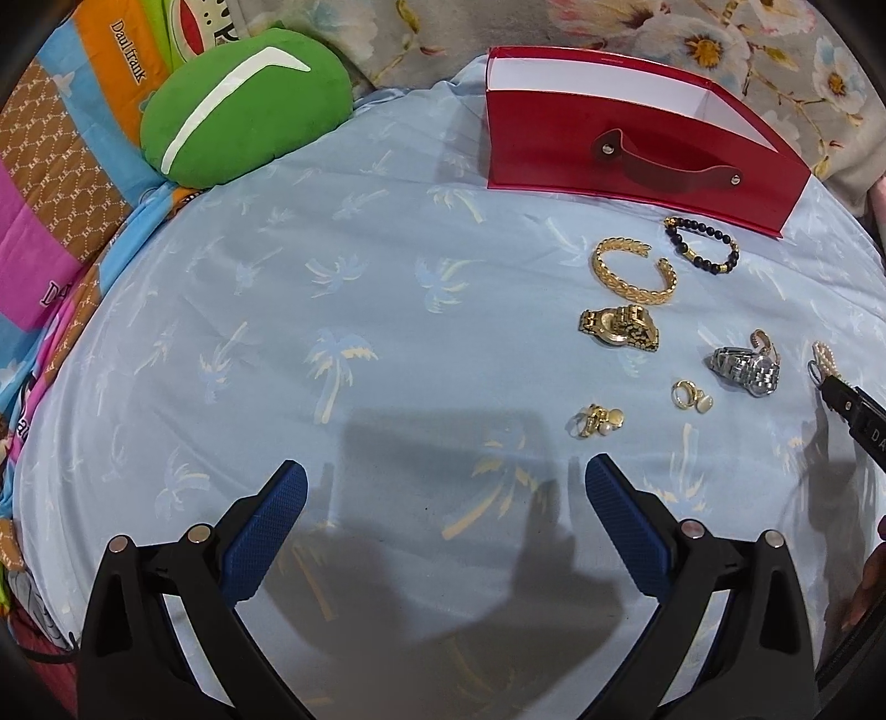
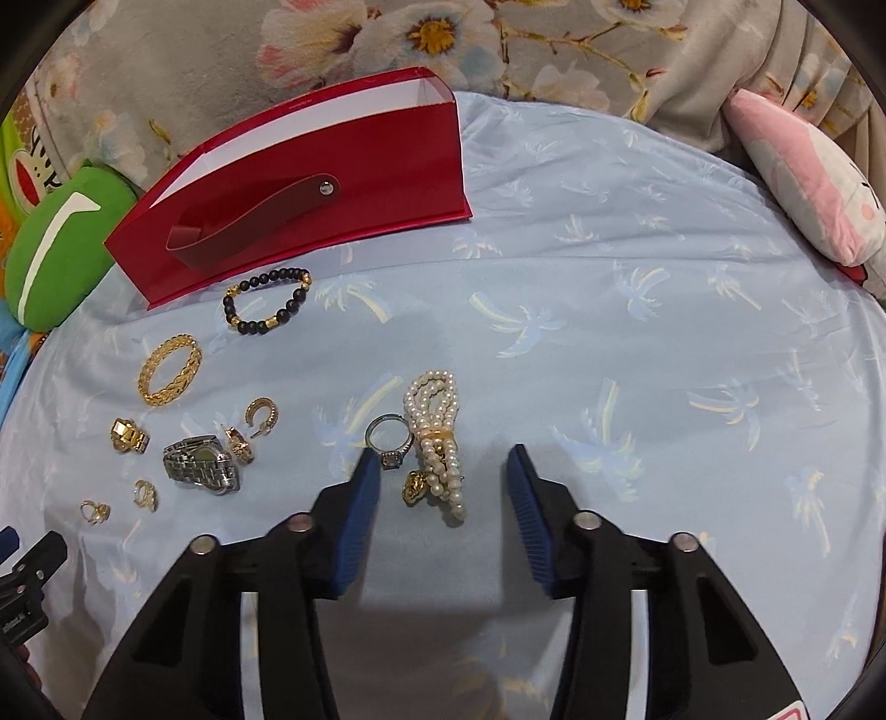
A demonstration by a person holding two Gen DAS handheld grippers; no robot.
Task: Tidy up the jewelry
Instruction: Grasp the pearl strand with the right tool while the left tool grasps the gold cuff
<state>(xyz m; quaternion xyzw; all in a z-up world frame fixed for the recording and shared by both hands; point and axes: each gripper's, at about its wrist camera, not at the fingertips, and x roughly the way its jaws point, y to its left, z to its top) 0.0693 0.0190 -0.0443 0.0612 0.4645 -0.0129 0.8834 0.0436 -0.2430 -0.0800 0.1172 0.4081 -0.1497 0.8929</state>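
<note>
A red box [image 1: 609, 138] [image 2: 310, 166] with a strap handle stands open-topped at the far side of the light blue bedsheet. In front of it lie a black bead bracelet [image 1: 673, 232] [image 2: 302, 293], a gold bangle [image 1: 603, 271] [image 2: 147, 376], a gold watch [image 1: 620, 327] [image 2: 128, 435], a silver watch [image 1: 747, 365] [image 2: 202, 468] and small gold earrings [image 1: 598, 421] [image 2: 260, 412]. My right gripper [image 2: 443, 457] is open, its jaws standing either side of a pearl bracelet [image 2: 434, 410] without touching it. A silver ring [image 2: 374, 429] lies by its left finger. My left gripper [image 1: 446, 471] is open over bare sheet.
A green cushion [image 1: 243, 111] [image 2: 50, 255] lies at the far left by colourful bedding. A pink plush [image 2: 814, 183] sits at the far right. Floral fabric [image 2: 387, 39] rises behind the box. A hand [image 1: 869, 581] shows at the right edge.
</note>
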